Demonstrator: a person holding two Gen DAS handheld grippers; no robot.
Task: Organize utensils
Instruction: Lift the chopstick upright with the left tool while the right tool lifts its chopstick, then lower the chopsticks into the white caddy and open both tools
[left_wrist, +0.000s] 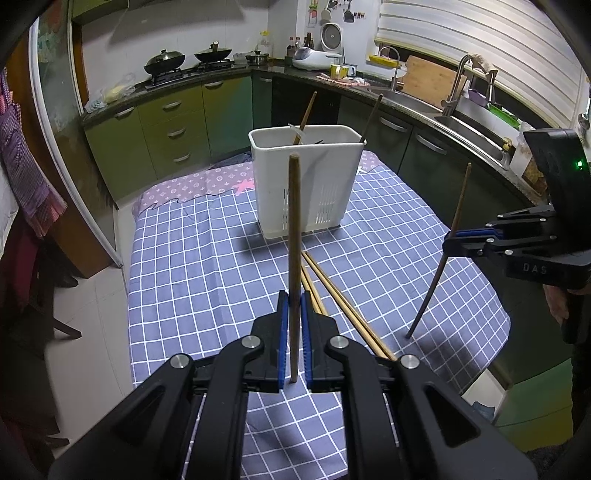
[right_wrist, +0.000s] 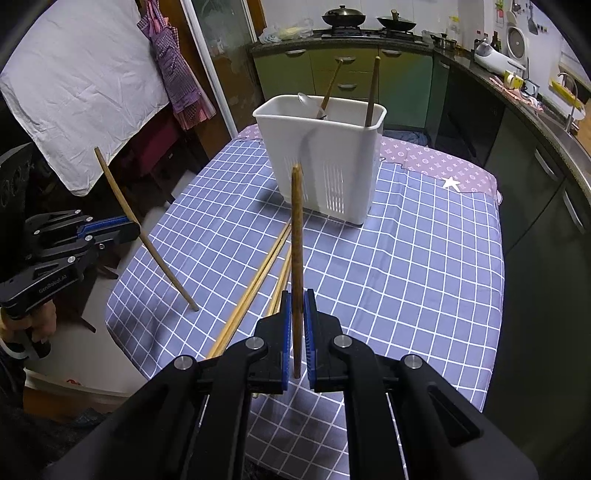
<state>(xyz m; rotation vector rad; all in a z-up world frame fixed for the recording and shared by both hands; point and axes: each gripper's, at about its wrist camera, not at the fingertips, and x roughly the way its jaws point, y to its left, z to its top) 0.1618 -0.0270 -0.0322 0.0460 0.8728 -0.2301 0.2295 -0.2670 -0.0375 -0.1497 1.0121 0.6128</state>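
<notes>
A white utensil holder (left_wrist: 304, 177) (right_wrist: 325, 155) stands on the checked tablecloth and holds two chopsticks and a spoon. My left gripper (left_wrist: 294, 299) is shut on a brown chopstick (left_wrist: 294, 240), held upright above the table. My right gripper (right_wrist: 297, 295) is shut on another brown chopstick (right_wrist: 297, 236), also upright. Each gripper shows in the other's view: the right gripper (left_wrist: 448, 243) at the right with its chopstick (left_wrist: 448, 236), the left gripper (right_wrist: 135, 230) at the left with its chopstick (right_wrist: 140, 229). Several loose chopsticks (left_wrist: 332, 295) (right_wrist: 255, 288) lie on the cloth between the grippers and the holder.
The table (left_wrist: 192, 266) (right_wrist: 406, 266) has a blue checked cloth with a purple cloth at its far end. Green kitchen cabinets (left_wrist: 166, 125), a counter with woks and a sink surround it. A white sheet (right_wrist: 74, 85) hangs at the left.
</notes>
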